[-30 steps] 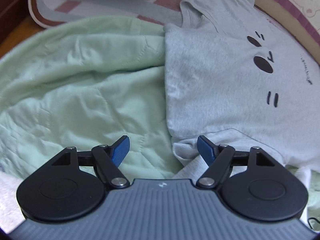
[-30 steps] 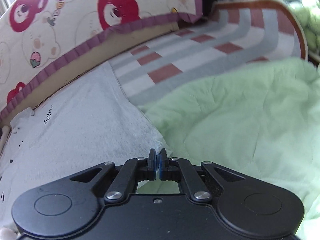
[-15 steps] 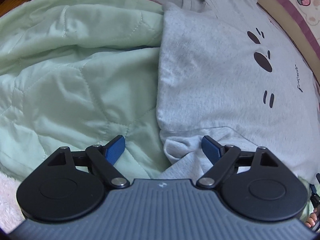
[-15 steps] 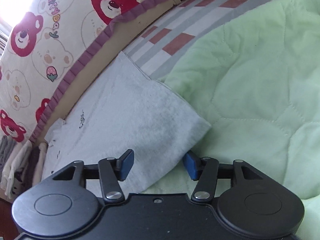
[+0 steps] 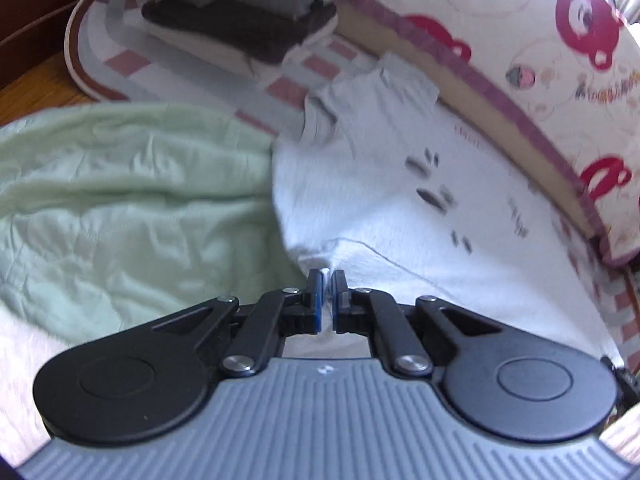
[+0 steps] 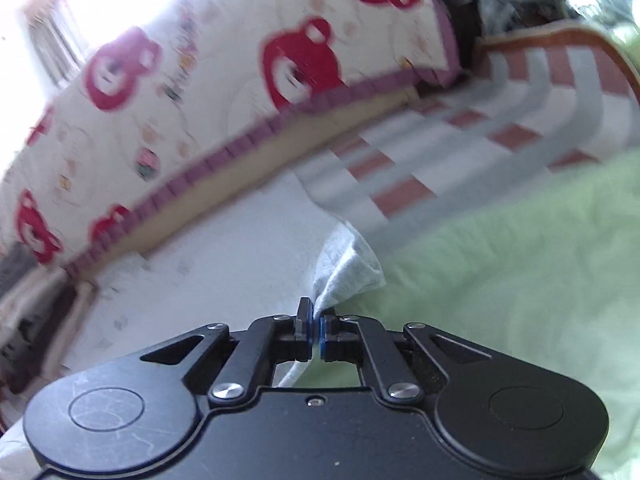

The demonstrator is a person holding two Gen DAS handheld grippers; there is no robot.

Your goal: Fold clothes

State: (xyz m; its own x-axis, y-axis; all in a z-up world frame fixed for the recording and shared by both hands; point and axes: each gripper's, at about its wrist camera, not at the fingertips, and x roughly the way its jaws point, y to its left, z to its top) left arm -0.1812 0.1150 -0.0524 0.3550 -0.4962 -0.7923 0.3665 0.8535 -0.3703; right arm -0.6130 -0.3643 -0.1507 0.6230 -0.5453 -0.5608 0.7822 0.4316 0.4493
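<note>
A light grey T-shirt (image 5: 380, 200) with dark printed marks lies spread on the bed, partly over a pale green quilt (image 5: 120, 200). My left gripper (image 5: 327, 300) is shut on the shirt's near sleeve edge, with cloth pinched between its blue pads. In the right wrist view the same T-shirt (image 6: 200, 272) runs off to the left, and my right gripper (image 6: 316, 332) is shut on its lower corner, which stands up in a small peak above the green quilt (image 6: 520, 280). Both views are blurred by motion.
A pile of folded clothes (image 5: 240, 12) sits at the far left on a striped mat (image 5: 132, 60). A bear-print cushion with a purple frill (image 5: 560, 60) borders the far side; the bear-print cushion (image 6: 200, 80) fills the upper left of the right view.
Both grippers have gone from open to shut on the shirt's edges. Both have lifted since, so each view now shows more of the cushion and far bed.
</note>
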